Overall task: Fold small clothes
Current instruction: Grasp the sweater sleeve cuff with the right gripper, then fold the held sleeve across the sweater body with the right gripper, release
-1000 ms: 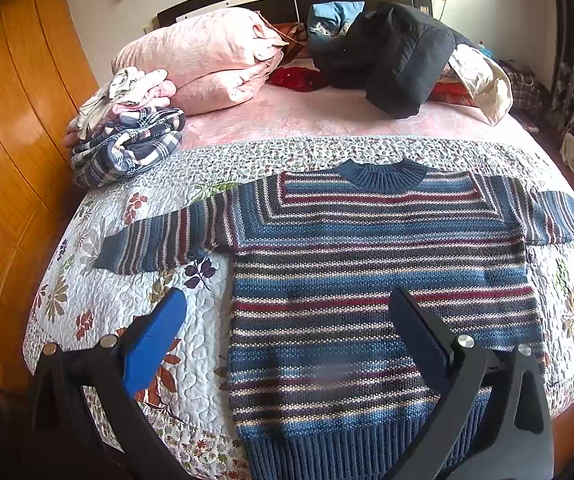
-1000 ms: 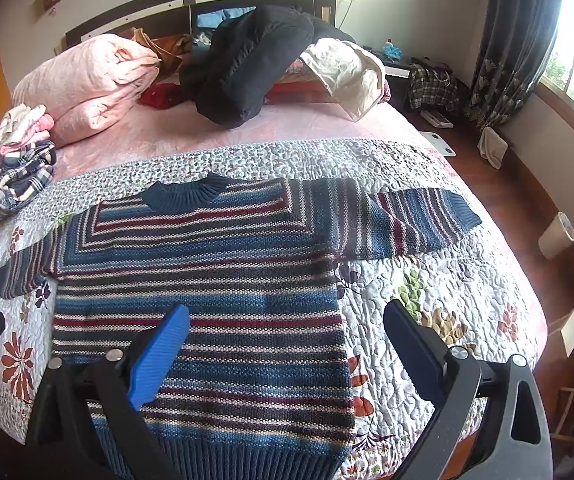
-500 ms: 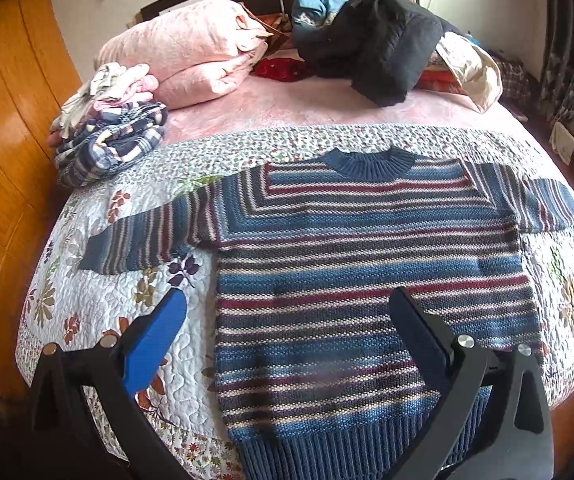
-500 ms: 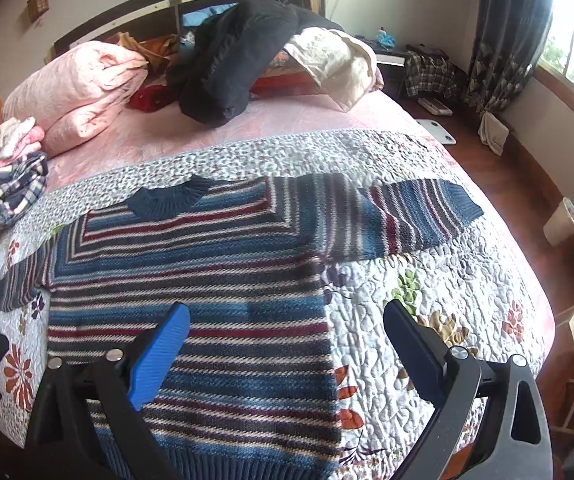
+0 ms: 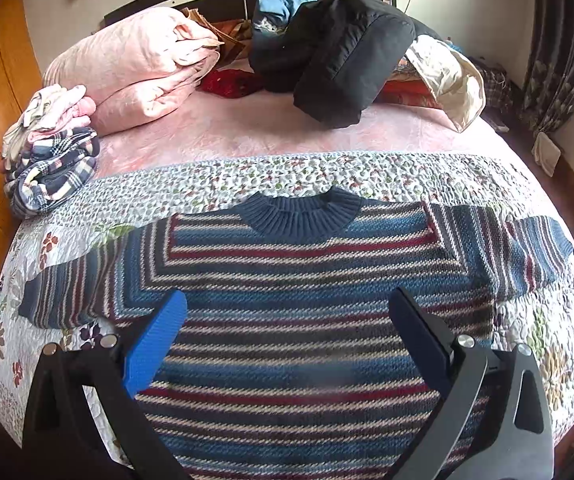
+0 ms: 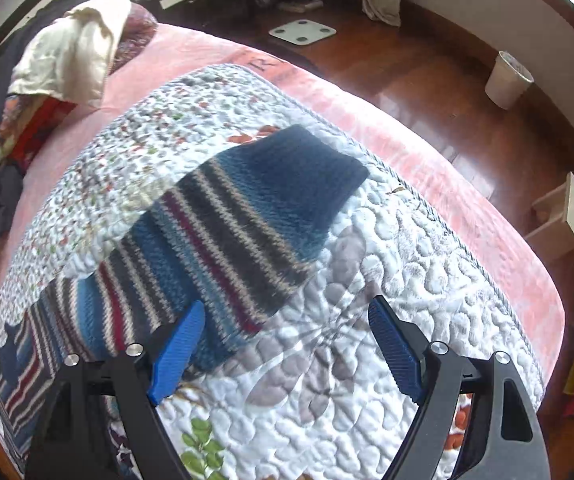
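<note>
nothing folded yet — the striped sweater (image 5: 307, 300) lies flat; my left gripper (image 5: 287, 320) and right gripper (image 6: 287, 344) gape wide, empty — sleeve (image 6: 247, 220) first, i reckon.

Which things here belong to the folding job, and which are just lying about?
Job: striped sweater, its right sleeve, left tongs, right tongs.

Lying about: pink duvet, black jacket, plaid clothes pile, bathroom scale, wastebasket.

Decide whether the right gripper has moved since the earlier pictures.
Yes. The right gripper has swung right and closer to the sweater's sleeve; the bin, formerly at the view's edge, now sits further in.
</note>
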